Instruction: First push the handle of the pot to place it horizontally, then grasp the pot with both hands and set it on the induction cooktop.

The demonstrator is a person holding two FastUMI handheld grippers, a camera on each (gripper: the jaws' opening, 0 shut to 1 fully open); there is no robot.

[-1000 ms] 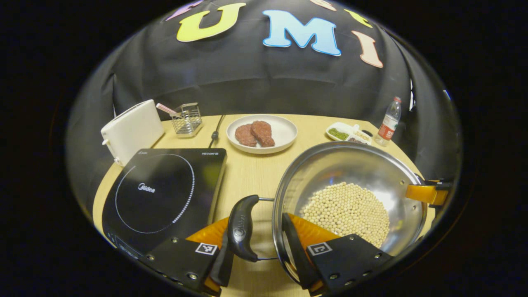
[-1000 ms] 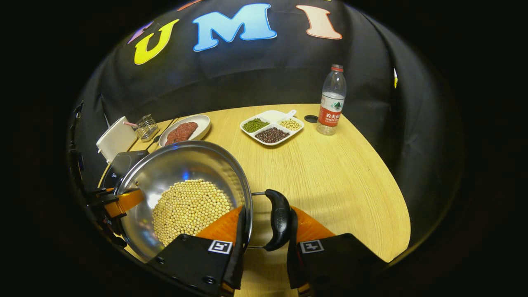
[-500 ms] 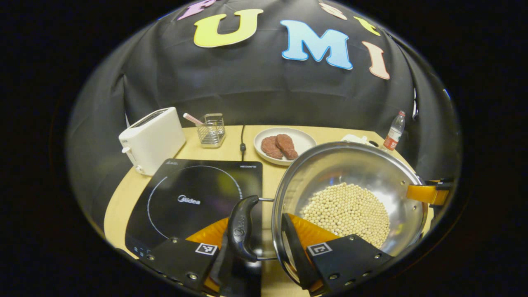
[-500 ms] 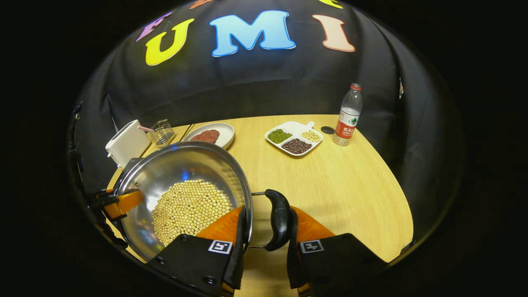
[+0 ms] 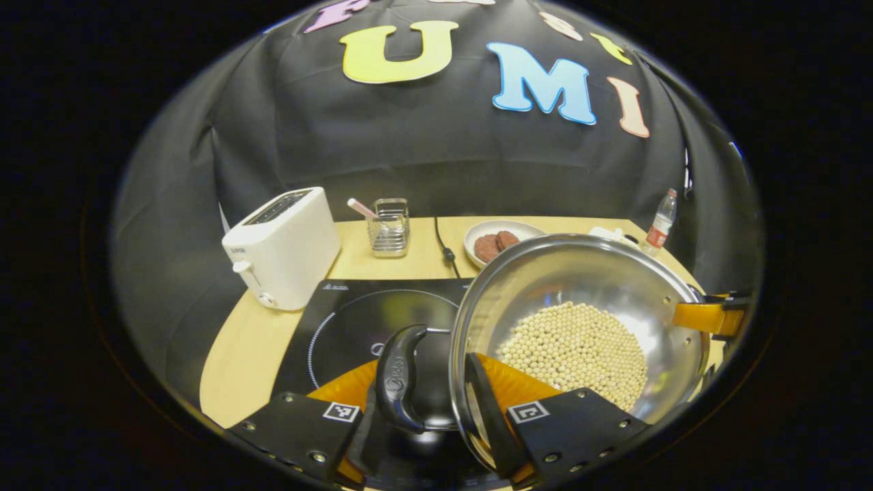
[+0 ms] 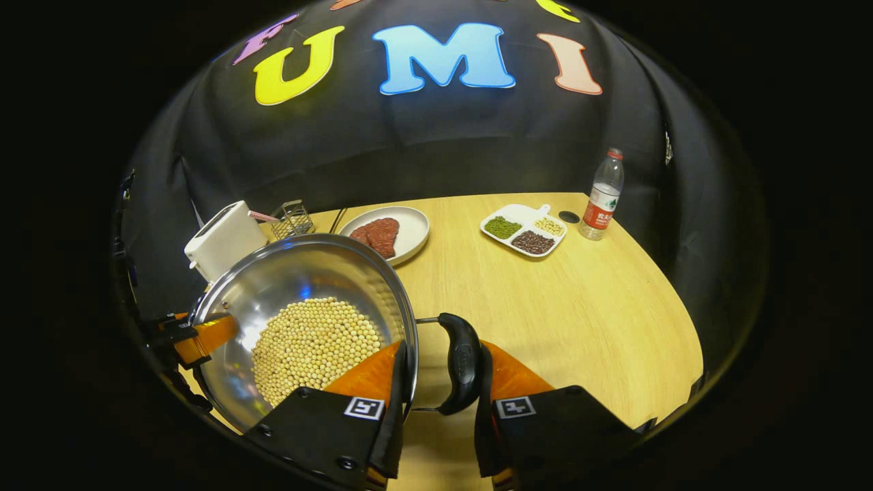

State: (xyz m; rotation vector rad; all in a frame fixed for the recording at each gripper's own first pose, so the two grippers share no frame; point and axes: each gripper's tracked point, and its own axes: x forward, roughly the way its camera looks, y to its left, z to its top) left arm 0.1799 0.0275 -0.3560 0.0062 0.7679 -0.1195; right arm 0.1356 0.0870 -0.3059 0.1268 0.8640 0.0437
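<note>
Steel pot (image 5: 600, 293) of pale beans (image 5: 574, 353) held up between both grippers, over the black induction cooktop (image 5: 354, 320), its base hidden, so contact with the glass impossible to tell. Left gripper (image 5: 431, 416) pinching the pot's black side handle (image 5: 399, 376) and rim, one finger outside the handle and one inside the wall; right gripper (image 6: 436, 409) clamped likewise on the opposite handle (image 6: 462, 363). On the wooden table (image 6: 580, 307) beyond: white toaster (image 5: 283, 247), wire holder (image 5: 389, 226), plate of meat (image 6: 389, 232), divided dish (image 6: 524, 230), water bottle (image 6: 600, 196).
</note>
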